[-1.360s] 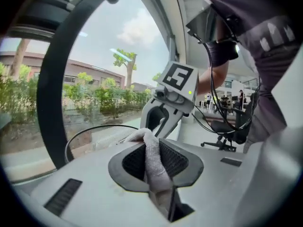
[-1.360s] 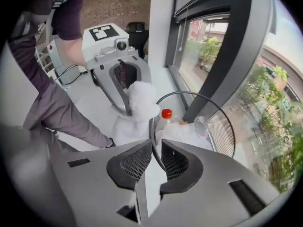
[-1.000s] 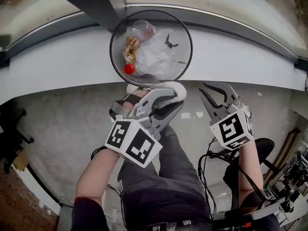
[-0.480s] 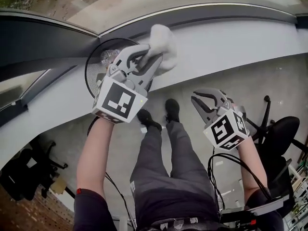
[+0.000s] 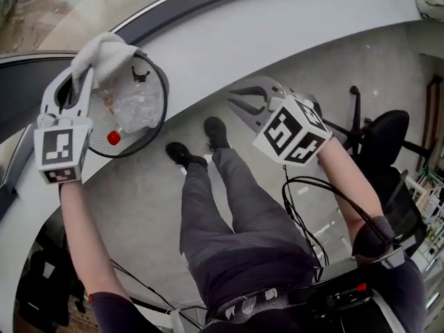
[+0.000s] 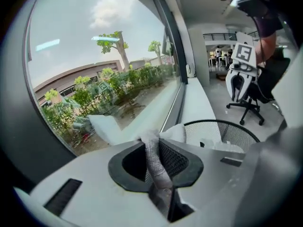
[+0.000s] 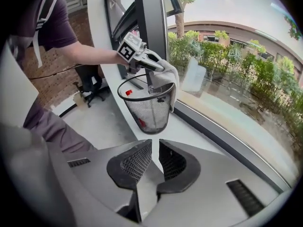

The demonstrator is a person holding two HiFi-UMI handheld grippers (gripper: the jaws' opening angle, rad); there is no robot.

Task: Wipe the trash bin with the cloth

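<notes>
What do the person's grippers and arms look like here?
Both the left gripper and right gripper are light grey plastic with black cross-hatched pads; each carries a cube of black-and-white square markers. Dark short sleeves; black cables hang by the right arm.

Left gripper (image 5: pixel 78 82) clamped (arm outstretched); right gripper (image 7: pixel 155 148) fingers (image 7: pixel 135 161) slightly apart.

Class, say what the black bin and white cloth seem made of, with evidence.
Black round trash bin: probably matt-painted metal wire mesh; its walls show a fine see-through grid. White cloth: seems soft, matt textile; it bunches and hangs in limp folds.
</notes>
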